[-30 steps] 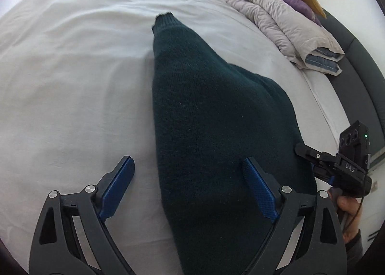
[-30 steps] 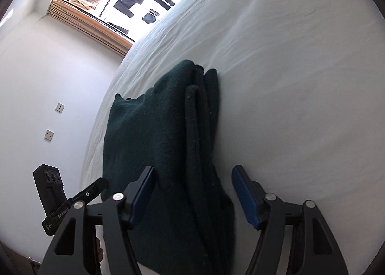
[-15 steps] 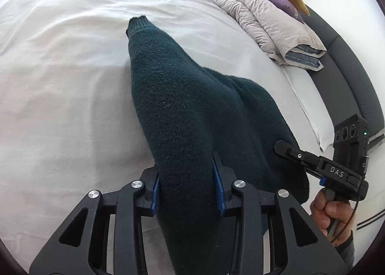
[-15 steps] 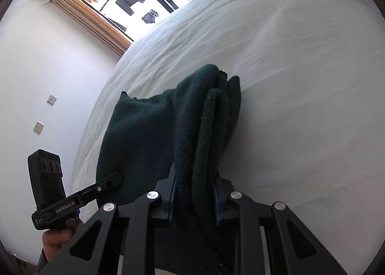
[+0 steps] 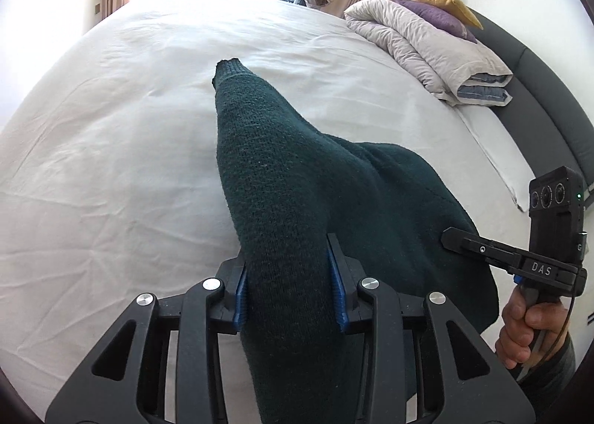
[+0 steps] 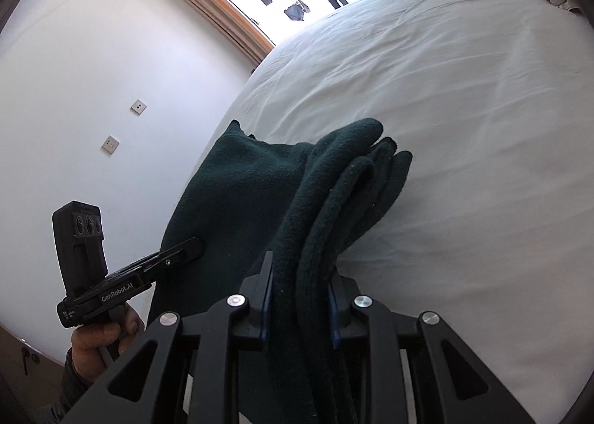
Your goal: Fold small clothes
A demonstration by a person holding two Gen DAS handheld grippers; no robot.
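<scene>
A dark green knit sweater is partly lifted off the white bed. Its far sleeve cuff still rests on the sheet. My left gripper is shut on the near edge of the sweater. My right gripper is shut on the bunched folds at the sweater's other end. Each gripper shows in the other's view: the right gripper at the sweater's right edge, the left gripper at its left edge. The cloth hangs between them.
A folded beige duvet with purple and yellow cushions lies at the head of the bed by the grey headboard. A window with curtains is beyond the bed. A white wall with sockets stands to the left.
Both grippers closed on the sweater's near ends, from wide open one second ago. They have since lifted it, so the near part hangs above the sheet and the view tilts up.
</scene>
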